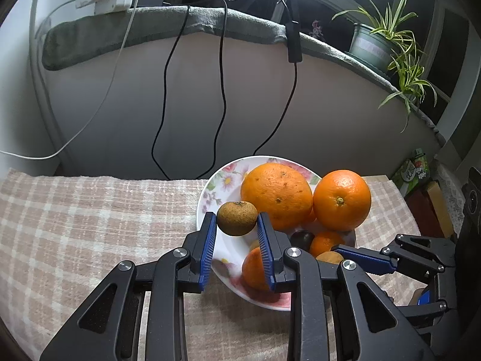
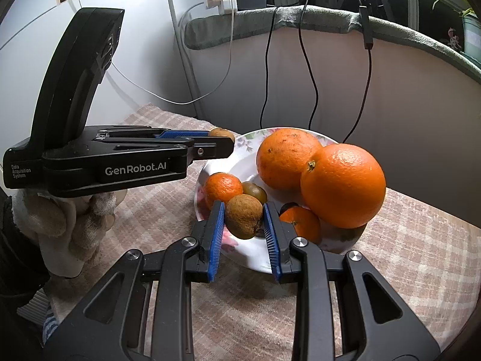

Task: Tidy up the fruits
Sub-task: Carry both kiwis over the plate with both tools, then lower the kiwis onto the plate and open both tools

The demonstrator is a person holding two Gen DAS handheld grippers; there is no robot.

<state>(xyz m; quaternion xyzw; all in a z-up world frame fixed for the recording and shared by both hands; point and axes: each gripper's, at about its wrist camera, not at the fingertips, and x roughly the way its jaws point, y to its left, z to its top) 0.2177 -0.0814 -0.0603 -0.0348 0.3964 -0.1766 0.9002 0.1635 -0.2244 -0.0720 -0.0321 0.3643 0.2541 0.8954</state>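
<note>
i have a small brown fruit (image 1: 237, 218) pinched between the blue pads of my left gripper (image 1: 236, 225), held just above the near-left rim of the flowered plate (image 1: 210, 186). my right gripper (image 2: 244, 221) is clamped on a second brown fruit (image 2: 244, 220), which hangs over the plate's near edge.

so i judge the step to be carrying or lifting both small fruits, either into the plate or out of it; i cannot tell which from here. beyond my right fingertips sit two big oranges (image 2: 342, 185), touching each other, with small tangerines (image 2: 223, 187) and a greenish fruit (image 2: 255, 192) tucked low beside them.

the next move calls for a slow, level path: the big oranges are stacked high and could roll if nudged. left of my left fingers the checked cloth (image 1: 90, 216) is open, good room for setting down. to the right the two grippers are close together, so i would move one at a time.
</note>
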